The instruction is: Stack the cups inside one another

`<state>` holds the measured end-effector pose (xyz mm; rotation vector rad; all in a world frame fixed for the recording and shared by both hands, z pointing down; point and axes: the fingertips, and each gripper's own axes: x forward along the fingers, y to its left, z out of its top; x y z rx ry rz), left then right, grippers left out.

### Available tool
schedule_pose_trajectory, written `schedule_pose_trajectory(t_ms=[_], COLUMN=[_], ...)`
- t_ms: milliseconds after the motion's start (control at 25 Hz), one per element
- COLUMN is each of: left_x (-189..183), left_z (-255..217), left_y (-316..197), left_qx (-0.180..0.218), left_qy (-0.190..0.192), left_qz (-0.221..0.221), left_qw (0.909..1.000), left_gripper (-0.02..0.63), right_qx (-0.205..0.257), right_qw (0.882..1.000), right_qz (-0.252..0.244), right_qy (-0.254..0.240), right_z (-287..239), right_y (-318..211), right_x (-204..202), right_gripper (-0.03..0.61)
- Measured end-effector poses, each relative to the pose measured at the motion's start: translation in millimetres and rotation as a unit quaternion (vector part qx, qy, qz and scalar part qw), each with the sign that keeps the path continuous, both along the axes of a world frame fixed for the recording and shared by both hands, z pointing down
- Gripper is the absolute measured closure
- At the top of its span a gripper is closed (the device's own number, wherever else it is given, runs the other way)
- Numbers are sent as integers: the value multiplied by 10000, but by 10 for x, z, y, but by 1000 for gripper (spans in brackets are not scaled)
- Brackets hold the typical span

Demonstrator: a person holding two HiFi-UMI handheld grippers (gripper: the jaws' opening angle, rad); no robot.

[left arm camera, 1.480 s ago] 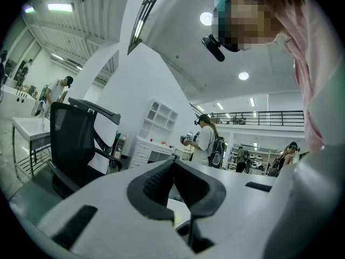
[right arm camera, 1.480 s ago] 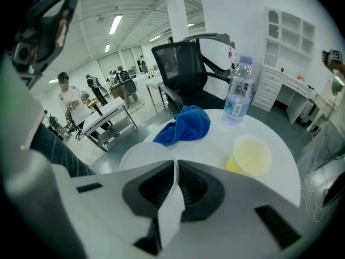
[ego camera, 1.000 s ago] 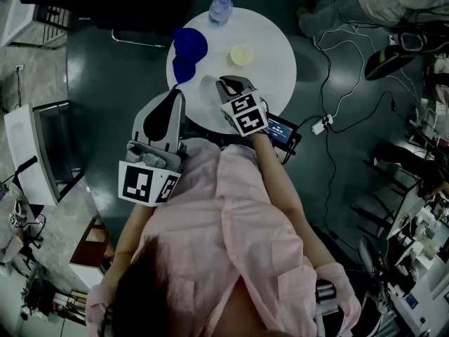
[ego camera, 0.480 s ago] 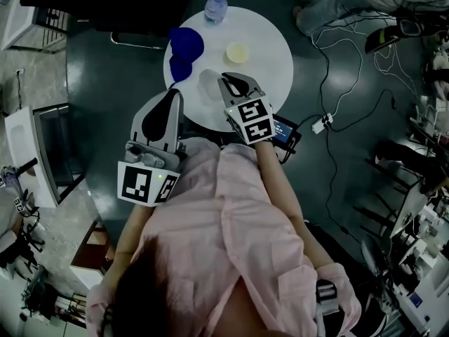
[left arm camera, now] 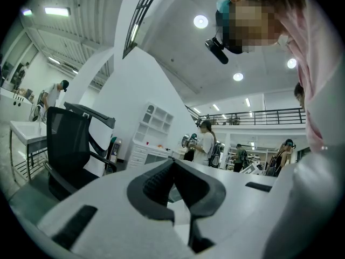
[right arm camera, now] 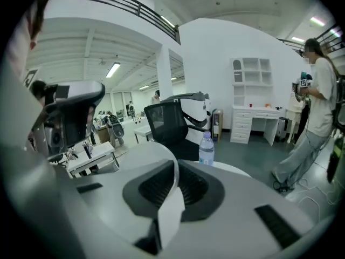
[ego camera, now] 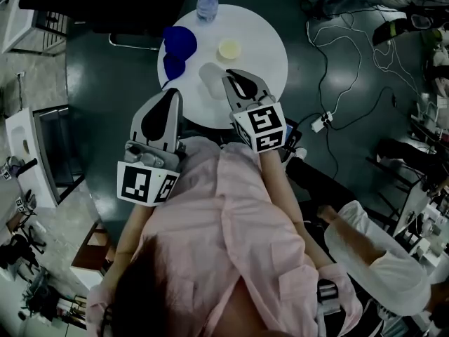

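A round white table [ego camera: 263,44] carries two blue cups [ego camera: 180,42] at its left and a pale yellow cup [ego camera: 229,49] near the middle. My right gripper [ego camera: 236,81] hangs over the table's near side, shut on the wall of a white cup [ego camera: 210,76]. In the right gripper view that white cup [right arm camera: 141,159] curves off to the left, with its rim pinched between the jaws of the right gripper [right arm camera: 175,169]. My left gripper [ego camera: 170,97] is shut and holds nothing, off the table's near left edge. In its own view the left gripper [left arm camera: 173,164] points level into the room.
A clear water bottle [ego camera: 206,5] [right arm camera: 206,147] stands at the table's far edge. A black office chair [right arm camera: 168,124] [left arm camera: 69,144] is beyond it. Cables [ego camera: 337,55] trail across the floor at the right. A person's white sleeve [ego camera: 372,251] is at the lower right.
The right gripper has risen with the white cup, off the table and nearer the camera. The left gripper has hardly shifted. A white sleeve has come into view at the lower right.
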<state>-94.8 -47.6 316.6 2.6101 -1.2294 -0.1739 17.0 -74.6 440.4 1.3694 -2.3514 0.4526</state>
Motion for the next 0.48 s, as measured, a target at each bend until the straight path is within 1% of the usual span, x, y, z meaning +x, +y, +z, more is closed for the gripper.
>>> schedule_pose_trajectory(t_ms=[160, 480], left_x=[113, 308], left_z=[-8, -31], left_y=[79, 245], left_qx=[-14, -13], left_qy=[-10, -32], left_qz=[2, -100], left_qw=[10000, 9999], left_gripper=[597, 597], right_qx=[185, 400], right_qw=[9998, 9989], right_qz=[39, 115], right_qy=[-85, -214], right_z=[-175, -398], right_y=[83, 306], right_x=[118, 394], right_gripper=[540, 540])
